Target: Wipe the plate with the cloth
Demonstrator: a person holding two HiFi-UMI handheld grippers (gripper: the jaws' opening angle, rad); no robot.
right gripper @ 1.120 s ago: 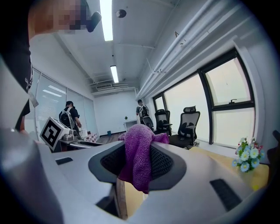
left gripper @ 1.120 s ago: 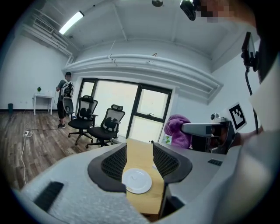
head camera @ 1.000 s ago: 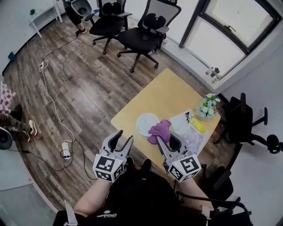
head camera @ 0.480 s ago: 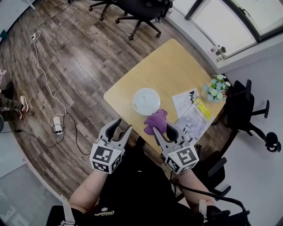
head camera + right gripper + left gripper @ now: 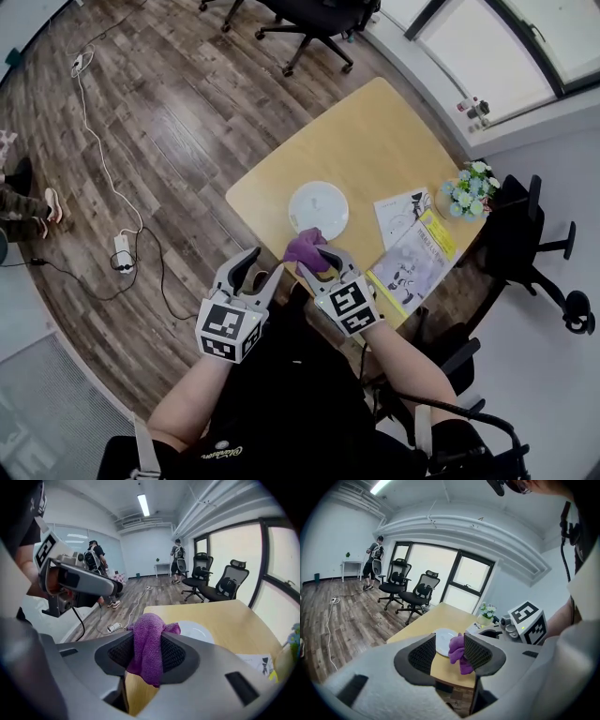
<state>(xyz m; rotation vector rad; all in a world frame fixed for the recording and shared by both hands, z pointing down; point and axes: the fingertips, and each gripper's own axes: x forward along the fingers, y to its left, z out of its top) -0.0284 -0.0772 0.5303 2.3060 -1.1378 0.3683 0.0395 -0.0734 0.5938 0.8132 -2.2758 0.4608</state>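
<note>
Purple cloth [image 5: 304, 247]: bunched, clamped between the jaws of the right gripper [image 5: 317, 257], one end hanging below them. Held over the near edge of the wooden surface [image 5: 375, 131], just beside the white plate [image 5: 319, 208]. Left gripper [image 5: 259, 266]: jaws spread apart, grasping nothing, beside the right gripper.

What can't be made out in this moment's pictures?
- Head view: whether the cloth touches the plate; the cloth itself covers that spot.
- Right gripper view: the plate's near part, hidden behind the cloth.
- Head view: print on the papers, too small to read.
- Left gripper view: the plate's right side, hidden behind the cloth.
</note>
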